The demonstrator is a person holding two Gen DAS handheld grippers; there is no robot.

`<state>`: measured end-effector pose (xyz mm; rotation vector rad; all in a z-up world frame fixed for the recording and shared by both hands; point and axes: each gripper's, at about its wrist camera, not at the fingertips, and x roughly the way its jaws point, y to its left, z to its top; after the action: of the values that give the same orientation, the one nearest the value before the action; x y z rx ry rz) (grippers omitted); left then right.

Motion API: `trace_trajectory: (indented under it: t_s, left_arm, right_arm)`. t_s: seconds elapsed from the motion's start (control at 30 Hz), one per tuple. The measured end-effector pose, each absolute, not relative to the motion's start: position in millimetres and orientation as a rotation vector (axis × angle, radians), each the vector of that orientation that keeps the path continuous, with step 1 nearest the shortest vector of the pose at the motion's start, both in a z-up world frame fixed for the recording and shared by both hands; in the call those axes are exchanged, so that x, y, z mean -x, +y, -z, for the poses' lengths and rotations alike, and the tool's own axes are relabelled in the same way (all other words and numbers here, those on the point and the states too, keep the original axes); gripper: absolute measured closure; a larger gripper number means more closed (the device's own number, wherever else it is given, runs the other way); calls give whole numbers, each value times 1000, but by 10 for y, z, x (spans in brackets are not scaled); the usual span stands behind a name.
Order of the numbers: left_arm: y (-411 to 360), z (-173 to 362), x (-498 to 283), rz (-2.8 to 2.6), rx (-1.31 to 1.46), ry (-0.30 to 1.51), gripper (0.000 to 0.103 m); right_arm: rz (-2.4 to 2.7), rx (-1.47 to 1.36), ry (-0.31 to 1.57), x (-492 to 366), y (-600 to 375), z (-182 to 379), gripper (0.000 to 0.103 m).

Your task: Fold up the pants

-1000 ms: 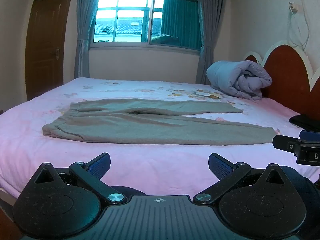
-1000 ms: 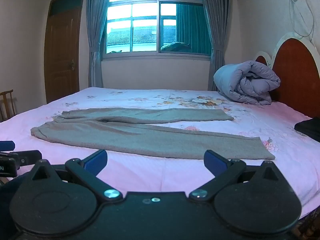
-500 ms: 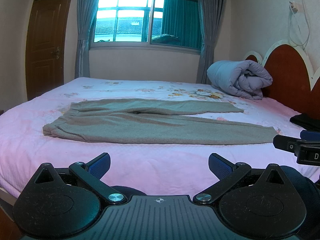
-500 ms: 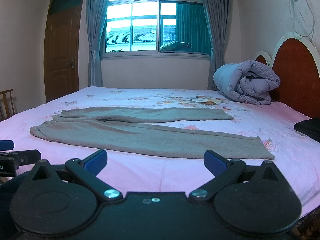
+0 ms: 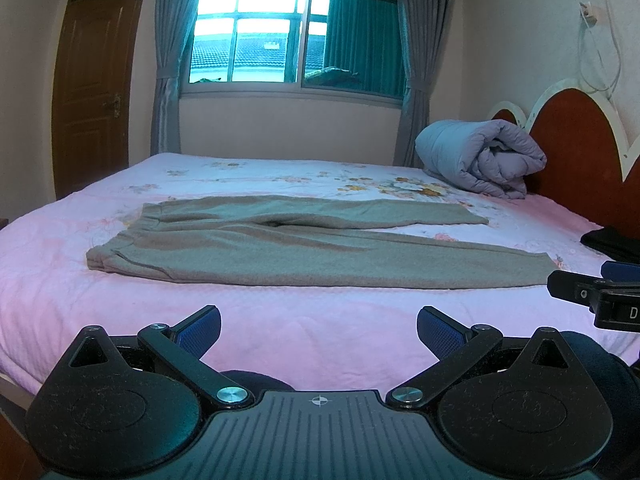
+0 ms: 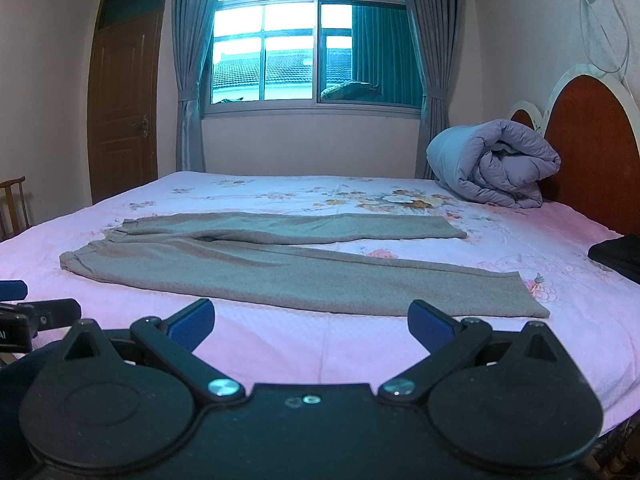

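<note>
Both grippers sit at the near edge of the bed [image 5: 60, 280], the left gripper [image 5: 318, 330] and right gripper [image 6: 310, 322] each spread wide with nothing in them. Just beyond, the grey pants [image 6: 256, 264] lie flat, waistband left, legs splayed right. Far right there's a rolled duvet [image 6: 492, 168] against the headboard [image 6: 592, 140].

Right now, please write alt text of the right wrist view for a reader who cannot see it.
Grey pants lie flat and unfolded on a pink bed, waistband to the left, legs spread toward the right. The open right tongs hover empty above the near bed edge. A rolled grey quilt rests by the headboard.
</note>
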<state>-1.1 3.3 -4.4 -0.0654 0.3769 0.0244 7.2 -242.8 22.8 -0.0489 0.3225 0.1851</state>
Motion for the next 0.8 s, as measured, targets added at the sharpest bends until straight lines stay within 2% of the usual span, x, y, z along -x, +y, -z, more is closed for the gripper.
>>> trace_trajectory:
  t_s: [0.8]
  left_arm:
    - [68,93,-1,-25,68,381,0]
  right_arm:
    - [-181,48,330,-122,-2449,-195,6]
